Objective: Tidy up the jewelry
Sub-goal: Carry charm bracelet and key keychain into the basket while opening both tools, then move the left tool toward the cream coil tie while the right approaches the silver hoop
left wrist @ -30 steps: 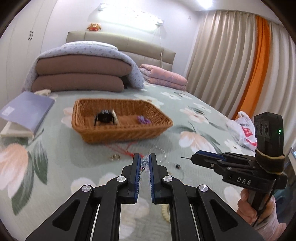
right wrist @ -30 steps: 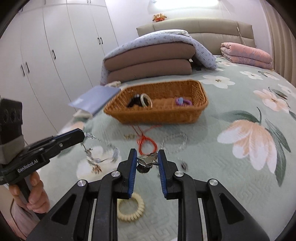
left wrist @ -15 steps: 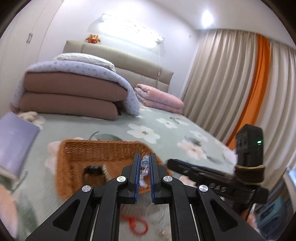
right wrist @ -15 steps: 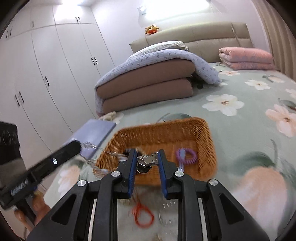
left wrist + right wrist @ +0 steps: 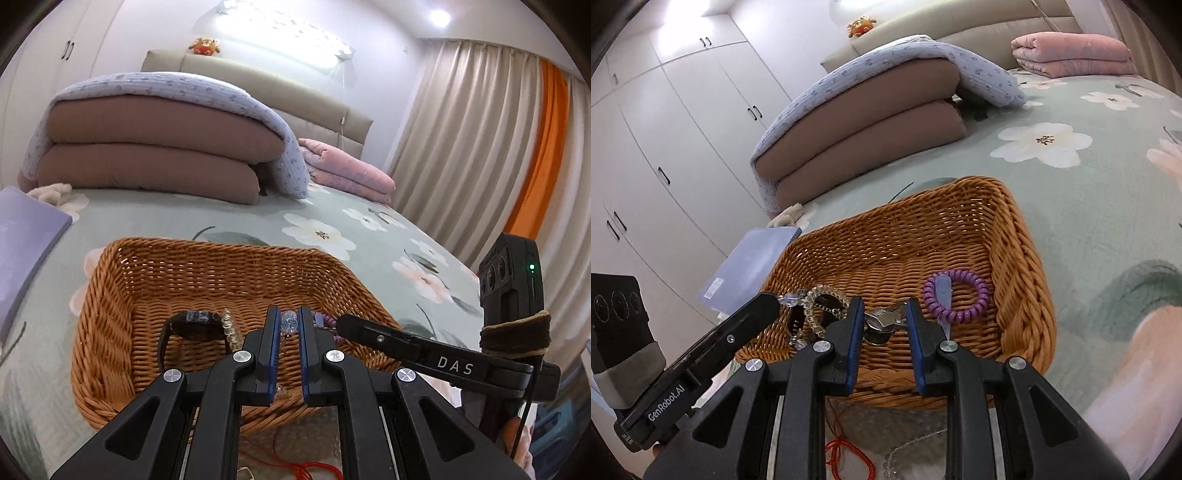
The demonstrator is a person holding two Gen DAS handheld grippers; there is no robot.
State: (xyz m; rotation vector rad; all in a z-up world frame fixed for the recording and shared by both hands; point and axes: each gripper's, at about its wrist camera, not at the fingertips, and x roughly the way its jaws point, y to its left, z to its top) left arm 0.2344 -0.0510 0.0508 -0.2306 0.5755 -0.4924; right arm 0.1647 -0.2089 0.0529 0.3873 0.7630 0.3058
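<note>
Over the wicker basket, the left gripper pinches a crystal bead chain; the right gripper clamps a silver clasp piece. Next, I judge, both should release inside.

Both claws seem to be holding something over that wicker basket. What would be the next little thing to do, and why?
Probably open both and let go. The left gripper pinches a clear bead chain and the right gripper a silver metal piece, both over the basket, where the purple coil band already lies.
</note>
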